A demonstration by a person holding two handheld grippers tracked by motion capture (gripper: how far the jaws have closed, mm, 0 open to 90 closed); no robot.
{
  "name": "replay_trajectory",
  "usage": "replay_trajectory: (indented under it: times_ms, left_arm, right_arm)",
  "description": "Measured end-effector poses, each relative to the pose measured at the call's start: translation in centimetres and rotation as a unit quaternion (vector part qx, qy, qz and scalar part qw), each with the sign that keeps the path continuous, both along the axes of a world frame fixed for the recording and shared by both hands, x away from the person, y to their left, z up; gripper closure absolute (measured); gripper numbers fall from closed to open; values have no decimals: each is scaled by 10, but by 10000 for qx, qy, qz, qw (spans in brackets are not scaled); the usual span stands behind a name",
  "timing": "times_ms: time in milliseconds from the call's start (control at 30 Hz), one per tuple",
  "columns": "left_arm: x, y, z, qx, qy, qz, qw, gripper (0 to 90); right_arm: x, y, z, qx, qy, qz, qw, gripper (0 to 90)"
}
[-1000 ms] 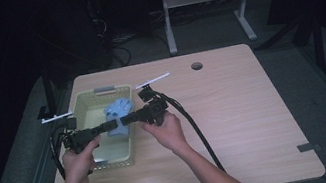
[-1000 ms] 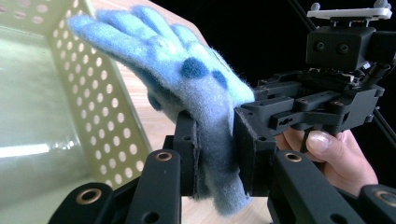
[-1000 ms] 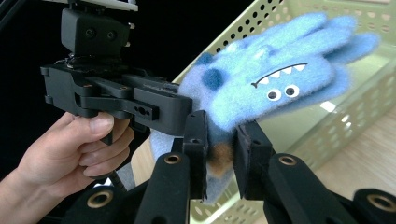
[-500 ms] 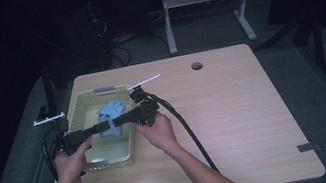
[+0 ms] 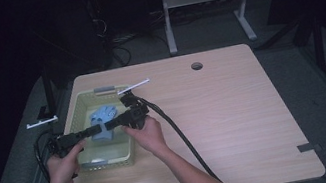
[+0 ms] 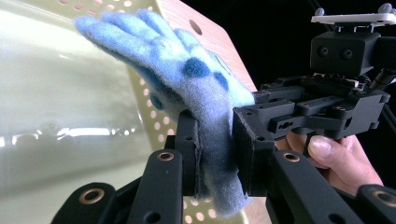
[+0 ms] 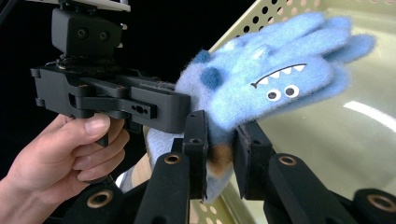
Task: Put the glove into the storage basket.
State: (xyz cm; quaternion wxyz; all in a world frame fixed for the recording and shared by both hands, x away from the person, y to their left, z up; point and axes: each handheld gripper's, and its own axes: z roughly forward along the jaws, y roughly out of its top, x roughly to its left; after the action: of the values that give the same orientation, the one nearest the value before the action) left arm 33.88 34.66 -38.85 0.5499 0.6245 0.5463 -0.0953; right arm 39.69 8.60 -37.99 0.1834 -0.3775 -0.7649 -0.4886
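A fuzzy blue glove with a cartoon face hangs over the pale green perforated basket on the left of the table. Both grippers hold it from opposite sides. My left gripper comes in from the left and is shut on the glove's cuff. My right gripper comes in from the right and is shut on the same glove near its wrist. The left gripper view has the right gripper's body close behind the glove. The basket wall lies behind the glove's fingers.
The wooden table stretches away to the right of the basket, with a round cable hole near its far edge. A piece of tape sits at the front right. Black cables trail from the grippers toward the person.
Both hands have shifted left together, carrying the glove from the basket's right side toward its middle. Both grips have stayed on the glove.
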Motion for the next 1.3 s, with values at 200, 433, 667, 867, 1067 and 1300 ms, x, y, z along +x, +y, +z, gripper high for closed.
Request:
replay_trajectory:
  times_ms: [200,433,667,867,1067,1300]
  left_arm:
    - [2,2,-3,227,-4,10,9997,725]
    - [5,5,-8,310,168,63,9994,725]
    - [5,14,-20,363,389,77,9986,725]
    - [5,17,-22,489,461,104,9977,725]
    - [6,16,-23,651,494,126,9966,725]
    - [6,16,-24,722,521,126,9959,731]
  right_arm:
    - [4,4,-7,-37,81,43,10000,760]
    - [8,11,-16,-88,190,17,9998,758]
    - [7,22,-28,-257,265,48,9993,755]
    - [7,29,-33,-327,290,47,9990,752]
    - [7,31,-36,-403,294,35,9988,750]
    - [7,32,-37,-493,251,23,9985,748]
